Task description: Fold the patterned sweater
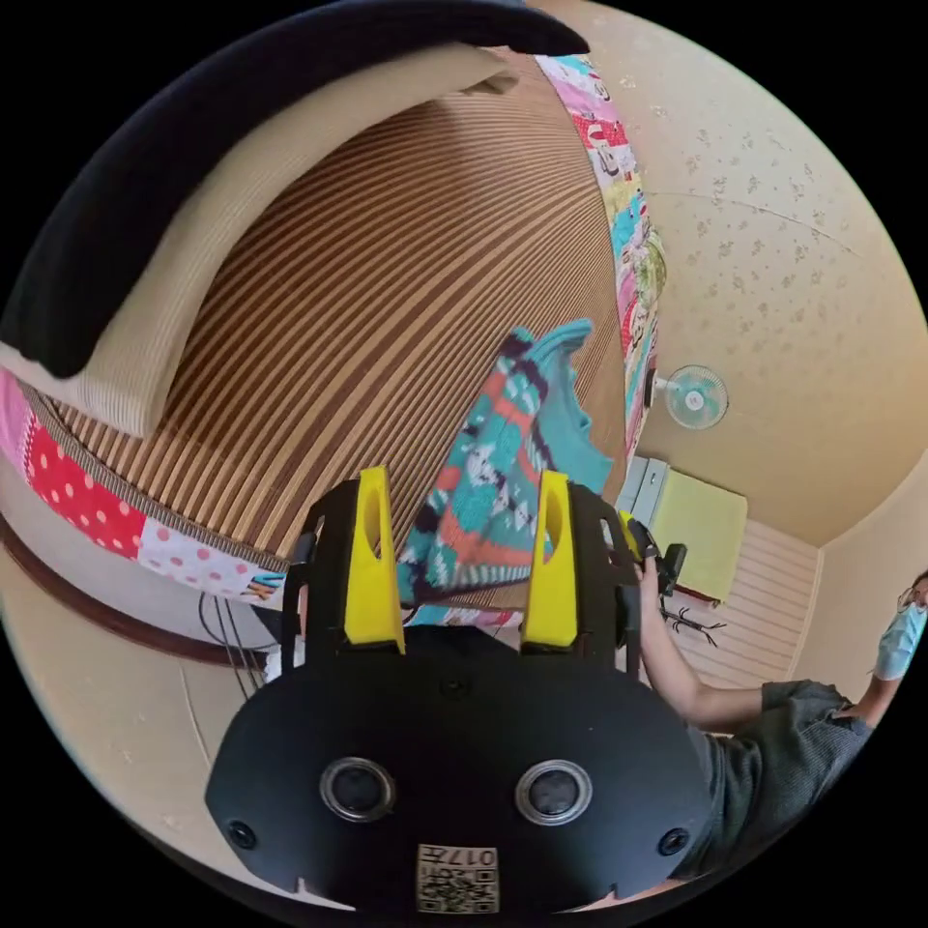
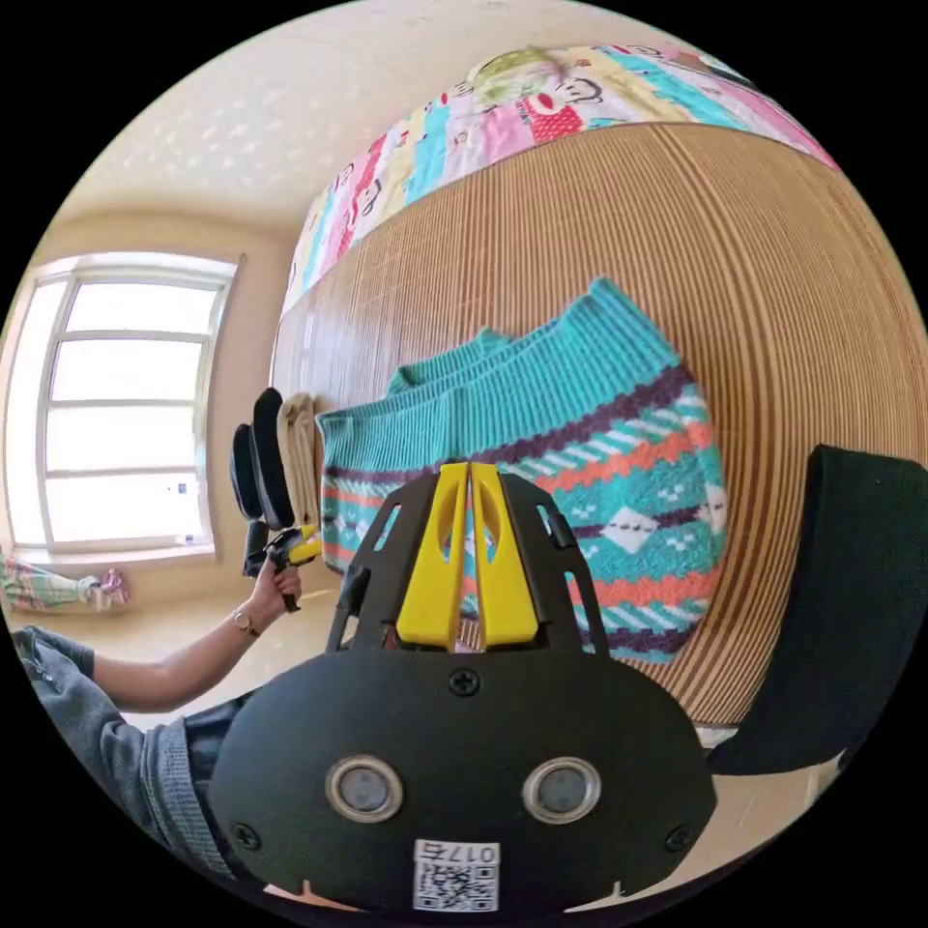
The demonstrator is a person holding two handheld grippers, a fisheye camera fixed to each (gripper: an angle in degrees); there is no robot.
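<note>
Sweater [image 2: 580, 454] lies on the bed's striped mat [image 2: 773, 290], already bunched into a compact, folded-looking block; teal ribbed hem edges stacked along its far side, patterned bands nearer.

Right claw [image 2: 470, 474]: jaws pressed together, nothing seen between them. It hangs over the sweater's near edge, abt mid-width; contact w/ cloth can't be told.

Left claw [image 1: 464, 483]: jaws wide apart, empty. Sweater [image 1: 503, 464] sits straight ahead beyond the tips, running away from the claw, apart from the jaws.

Left claw [image 2: 290, 551] also seen from the right gripper view, held off the bed's side, clear of the sweater.

Judgement: right claw is nearer; it meets the sweater broadside, left meets it end-on. Any last tidy or fold falls to the right.
</note>
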